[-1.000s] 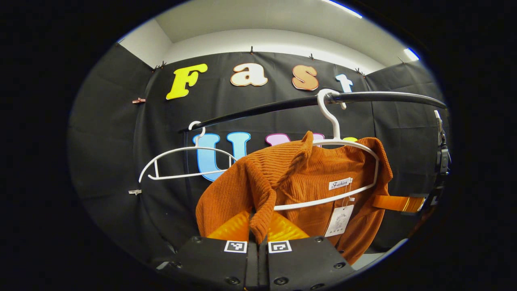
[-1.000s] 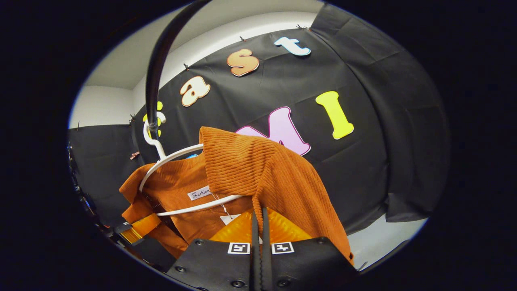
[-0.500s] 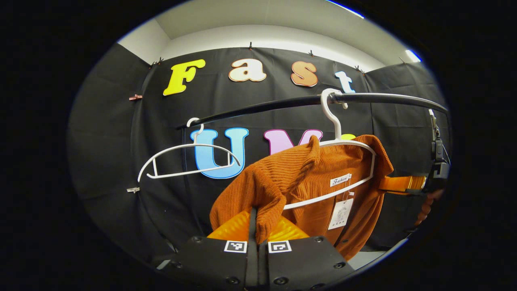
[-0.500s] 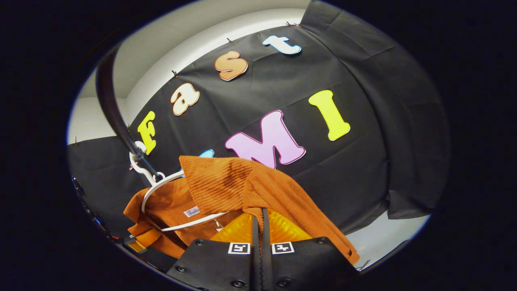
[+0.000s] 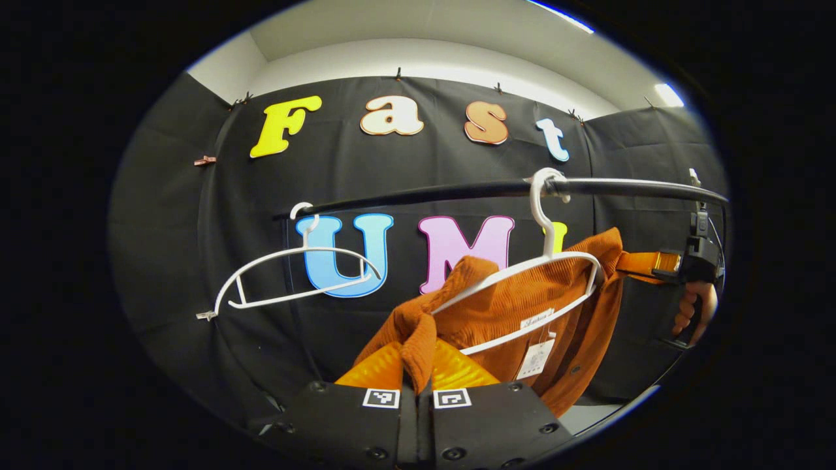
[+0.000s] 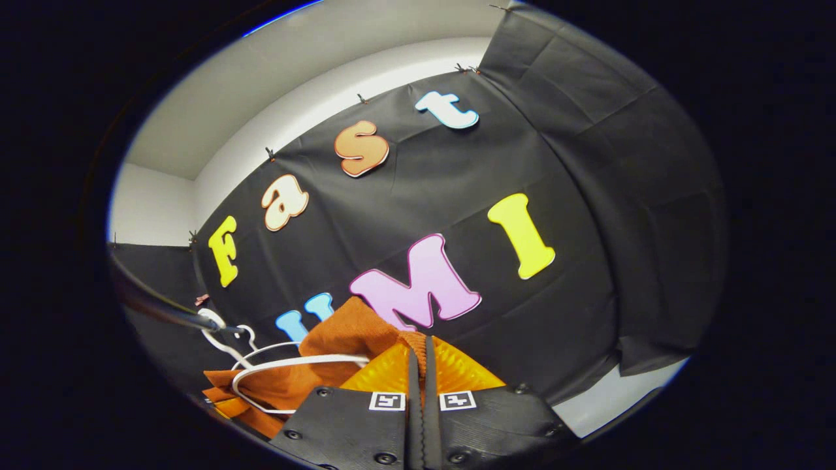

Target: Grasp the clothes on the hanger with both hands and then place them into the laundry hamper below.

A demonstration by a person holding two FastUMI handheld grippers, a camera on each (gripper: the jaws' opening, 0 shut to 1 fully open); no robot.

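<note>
Sweater (image 5: 555, 307): orange knit, partly draped on the white hanger (image 5: 522, 274).
Left claw (image 5: 418, 365): I pinch one fold.
Right claw (image 6: 418, 365): I pinch another fold.

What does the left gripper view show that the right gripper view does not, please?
Left gripper view: a second, bare hanger on the rail, the sweater's tags, and the right gripper held by a hand, pinching the sweater's far shoulder. Right gripper view: a pale strip of floor below the cloth wall. Both: the orange sweater on its white hanger, with each view's own gripper shut on a fold.
</note>
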